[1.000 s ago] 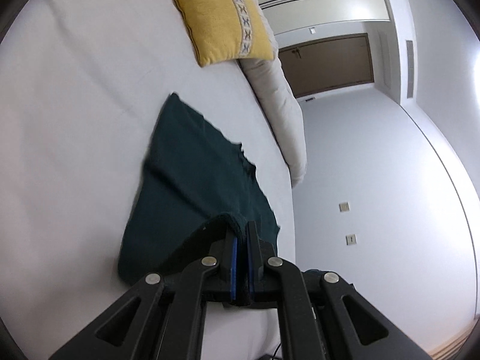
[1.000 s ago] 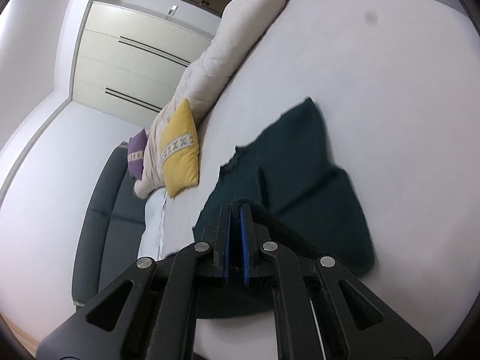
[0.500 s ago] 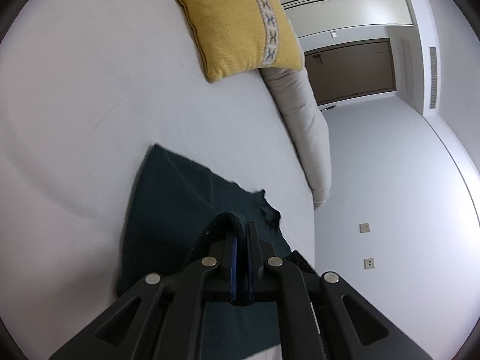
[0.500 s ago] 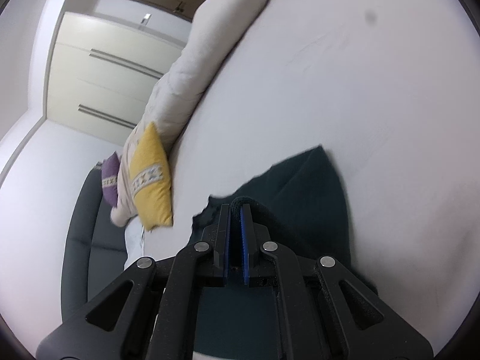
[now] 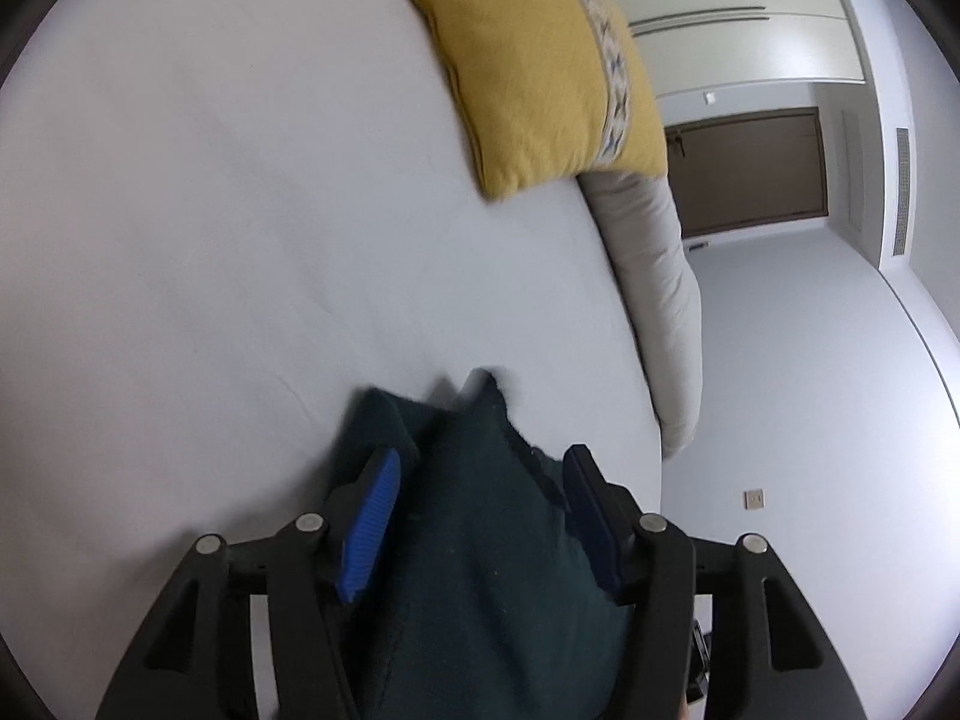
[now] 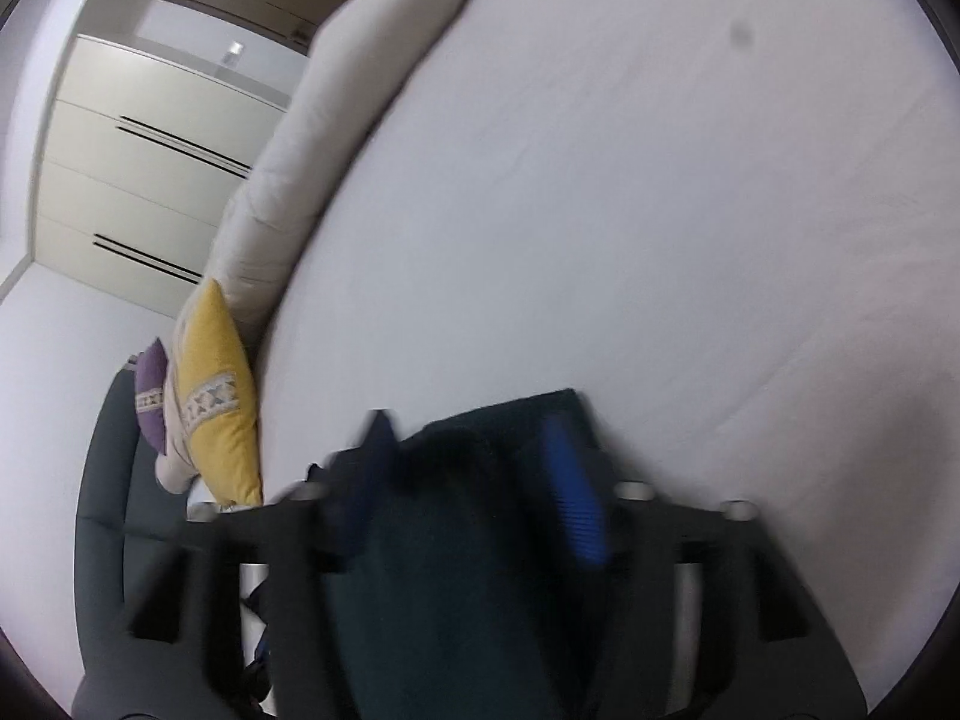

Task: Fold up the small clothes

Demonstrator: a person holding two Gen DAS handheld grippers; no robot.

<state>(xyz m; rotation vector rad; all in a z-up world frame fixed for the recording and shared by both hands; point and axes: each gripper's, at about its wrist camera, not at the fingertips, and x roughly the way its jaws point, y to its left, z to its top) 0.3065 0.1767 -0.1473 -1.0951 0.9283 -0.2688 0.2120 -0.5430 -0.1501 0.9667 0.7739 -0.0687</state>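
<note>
The dark green garment (image 5: pixel 480 540) lies on the white bed sheet (image 5: pixel 210 240), bunched under and between my left gripper's (image 5: pixel 483 456) jaws. Those jaws are opening, and the blue pads (image 5: pixel 366 522) stand apart from the cloth. In the right wrist view, which is blurred by motion, the same garment (image 6: pixel 456 570) fills the gap of my right gripper (image 6: pixel 468 438). Its jaws are opening too, with the blue pad (image 6: pixel 576 498) off to the side of the fabric. Most of the garment is hidden beneath the grippers.
A yellow cushion (image 5: pixel 540 72) and a rolled beige duvet (image 5: pixel 654 276) lie along the bed's far edge. The right wrist view shows the yellow cushion (image 6: pixel 216 396), a purple cushion (image 6: pixel 150 396) and a grey sofa (image 6: pixel 108 510) beside the bed. White sheet (image 6: pixel 630 210) stretches ahead.
Both grippers carried the garment's edge forward and lower over the bed, folding it over itself. Both were shut on the cloth before; now both sets of jaws stand apart.
</note>
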